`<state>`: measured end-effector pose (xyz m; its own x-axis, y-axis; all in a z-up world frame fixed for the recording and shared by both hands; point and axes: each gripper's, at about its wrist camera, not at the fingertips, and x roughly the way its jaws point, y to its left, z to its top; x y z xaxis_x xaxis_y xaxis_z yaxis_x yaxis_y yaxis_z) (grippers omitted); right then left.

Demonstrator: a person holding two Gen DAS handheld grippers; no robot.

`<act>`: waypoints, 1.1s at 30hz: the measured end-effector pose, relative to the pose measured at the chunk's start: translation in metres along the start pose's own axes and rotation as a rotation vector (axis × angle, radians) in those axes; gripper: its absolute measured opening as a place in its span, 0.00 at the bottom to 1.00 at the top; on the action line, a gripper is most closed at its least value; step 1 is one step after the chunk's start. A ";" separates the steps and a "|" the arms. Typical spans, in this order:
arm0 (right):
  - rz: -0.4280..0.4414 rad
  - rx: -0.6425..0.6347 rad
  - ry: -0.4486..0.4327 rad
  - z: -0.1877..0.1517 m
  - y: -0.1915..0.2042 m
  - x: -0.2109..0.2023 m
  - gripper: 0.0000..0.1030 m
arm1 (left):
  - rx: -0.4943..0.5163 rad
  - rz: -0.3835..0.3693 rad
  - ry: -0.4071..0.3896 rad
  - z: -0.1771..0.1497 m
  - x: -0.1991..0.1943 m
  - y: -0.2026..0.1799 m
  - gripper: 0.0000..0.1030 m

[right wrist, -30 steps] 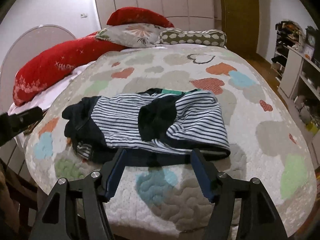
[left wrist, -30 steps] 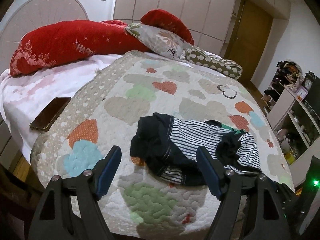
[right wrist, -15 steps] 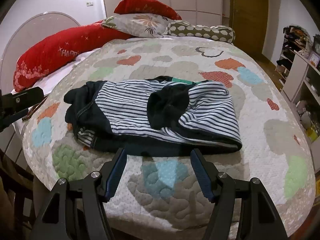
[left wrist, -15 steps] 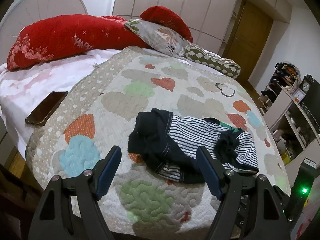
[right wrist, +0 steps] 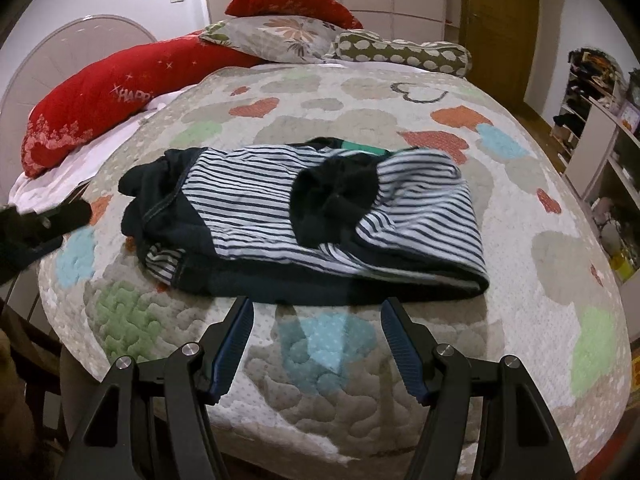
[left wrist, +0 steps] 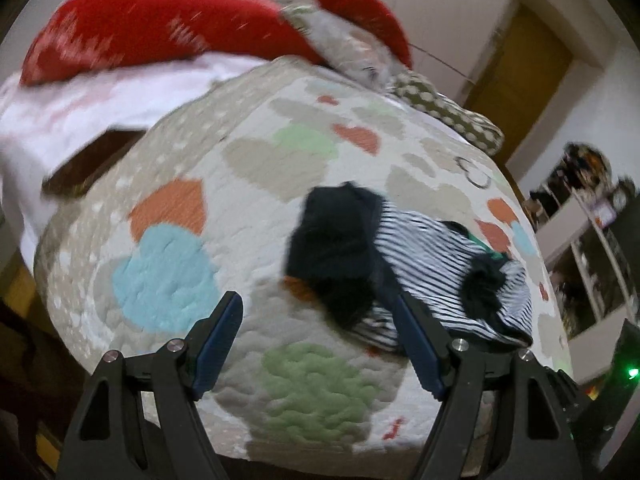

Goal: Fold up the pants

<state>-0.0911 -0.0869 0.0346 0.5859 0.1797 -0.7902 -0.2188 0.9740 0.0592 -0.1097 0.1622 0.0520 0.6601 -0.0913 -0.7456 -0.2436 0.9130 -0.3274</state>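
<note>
The pants (right wrist: 304,216) lie crumpled on the heart-patterned quilt (right wrist: 400,380): dark navy fabric with black-and-white striped lining turned out, and a dark bunched lump on top. In the left wrist view the pants (left wrist: 404,264) sit just beyond and right of my left gripper (left wrist: 318,308), which is open and empty above the quilt (left wrist: 168,248); that view is blurred. My right gripper (right wrist: 316,312) is open and empty, its fingertips close to the pants' near edge. The left gripper also shows at the left edge of the right wrist view (right wrist: 44,220).
Red pillows (right wrist: 104,92), a floral pillow (right wrist: 276,36) and a spotted bolster (right wrist: 404,54) lie at the bed's head. A dark flat object (left wrist: 92,160) rests on the white sheet at left. Shelves with clutter (right wrist: 600,144) stand to the right; a wooden door (right wrist: 500,28) is behind.
The left gripper has swung left and closer to the bed, so the pants now sit right of its centre, with motion blur. The right gripper has moved closer to the pants' near edge.
</note>
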 end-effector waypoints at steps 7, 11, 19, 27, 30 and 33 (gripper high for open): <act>0.144 -0.127 0.067 0.058 0.034 0.012 0.69 | -0.197 -0.064 0.027 -0.001 0.006 0.063 0.74; 0.239 -0.174 0.164 0.102 0.075 0.040 0.69 | -0.291 -0.159 0.061 -0.008 0.015 0.082 0.74; 0.236 -0.249 0.408 0.143 0.161 0.124 0.69 | -0.346 -0.225 0.049 -0.016 0.015 0.095 0.74; 0.062 -0.415 0.496 0.131 0.196 0.161 0.66 | -0.321 -0.245 0.051 -0.019 0.014 0.087 0.74; 0.077 -0.426 0.464 0.134 0.188 0.148 0.38 | -0.293 -0.235 0.050 -0.016 0.015 0.077 0.74; 0.145 -0.363 0.433 0.138 0.169 0.136 0.33 | -0.232 -0.231 0.060 -0.009 0.021 0.060 0.74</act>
<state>0.0594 0.1217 0.0216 0.1738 0.1604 -0.9716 -0.5709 0.8204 0.0333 -0.1169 0.2114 0.0112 0.6752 -0.3147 -0.6672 -0.2527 0.7510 -0.6100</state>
